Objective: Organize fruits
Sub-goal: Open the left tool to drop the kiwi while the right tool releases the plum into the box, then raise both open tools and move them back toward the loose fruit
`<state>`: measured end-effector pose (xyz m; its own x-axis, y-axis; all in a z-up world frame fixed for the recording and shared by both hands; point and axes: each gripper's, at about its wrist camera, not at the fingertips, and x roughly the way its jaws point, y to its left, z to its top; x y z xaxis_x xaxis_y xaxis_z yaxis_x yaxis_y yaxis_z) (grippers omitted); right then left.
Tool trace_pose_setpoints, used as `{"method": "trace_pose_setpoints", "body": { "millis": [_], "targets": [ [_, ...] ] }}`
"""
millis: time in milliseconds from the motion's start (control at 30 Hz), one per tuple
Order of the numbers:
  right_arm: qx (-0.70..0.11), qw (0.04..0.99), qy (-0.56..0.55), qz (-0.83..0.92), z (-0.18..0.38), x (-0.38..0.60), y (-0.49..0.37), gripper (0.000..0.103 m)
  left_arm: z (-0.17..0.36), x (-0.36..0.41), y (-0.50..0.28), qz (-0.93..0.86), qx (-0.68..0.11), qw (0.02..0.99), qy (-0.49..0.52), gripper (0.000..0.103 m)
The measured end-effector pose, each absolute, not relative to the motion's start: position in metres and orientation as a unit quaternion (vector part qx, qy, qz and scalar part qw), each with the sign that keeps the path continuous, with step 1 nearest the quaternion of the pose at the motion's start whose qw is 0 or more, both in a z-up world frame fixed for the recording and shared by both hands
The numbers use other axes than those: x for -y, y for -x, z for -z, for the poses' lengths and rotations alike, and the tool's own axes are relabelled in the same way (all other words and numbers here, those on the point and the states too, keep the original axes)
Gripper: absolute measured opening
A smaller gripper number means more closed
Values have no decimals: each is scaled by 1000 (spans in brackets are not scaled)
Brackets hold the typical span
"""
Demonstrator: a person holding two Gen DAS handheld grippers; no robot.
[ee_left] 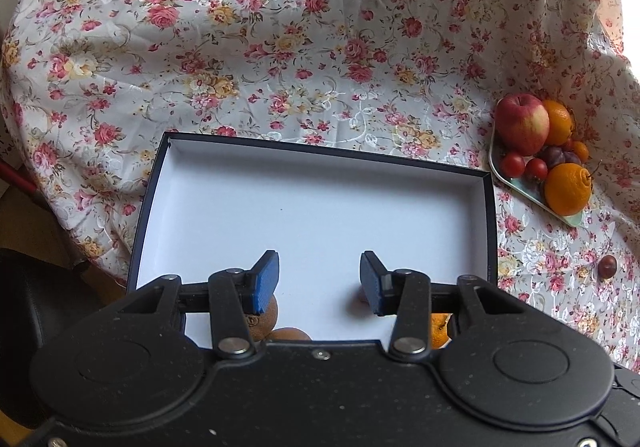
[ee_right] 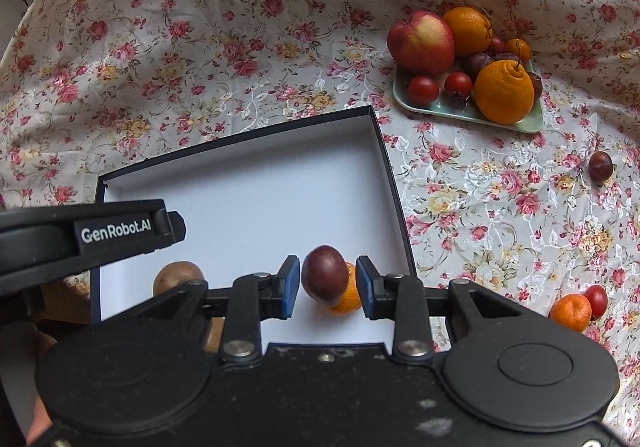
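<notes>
My right gripper is shut on a dark purple plum, low over the near right corner of a dark-rimmed white box. A small orange lies in the box just behind the plum. A brown round fruit lies at the box's near left. My left gripper hangs open over the near part of the box, nothing between its blue pads. Under its left finger I see the brown fruit and an orange one.
A pale green plate at the back right holds an apple, oranges, tomatoes and plums. Loose on the floral cloth: a plum, a mandarin and a tomato. The left gripper's black body juts over the box's left side.
</notes>
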<state>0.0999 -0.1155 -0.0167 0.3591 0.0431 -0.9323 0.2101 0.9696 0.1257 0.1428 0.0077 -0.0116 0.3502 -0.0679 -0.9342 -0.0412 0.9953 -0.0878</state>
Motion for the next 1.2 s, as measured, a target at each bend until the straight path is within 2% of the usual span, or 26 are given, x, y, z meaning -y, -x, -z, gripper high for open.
{"method": "trace_pose_setpoints", "body": {
  "millis": [400,867,1200],
  "targets": [
    [-577,807,-109,62,21,124,-91,34,16,-5,-128,19,-576,816,29,51],
    [-572,813,-77,73,0,135,-57,34,-7,6,-63,22,-572,820,-16,51],
    [-575,805,-104,103,-11,181,-24,33,-17,36,-25,27,-578,815,-36,51]
  ]
}}
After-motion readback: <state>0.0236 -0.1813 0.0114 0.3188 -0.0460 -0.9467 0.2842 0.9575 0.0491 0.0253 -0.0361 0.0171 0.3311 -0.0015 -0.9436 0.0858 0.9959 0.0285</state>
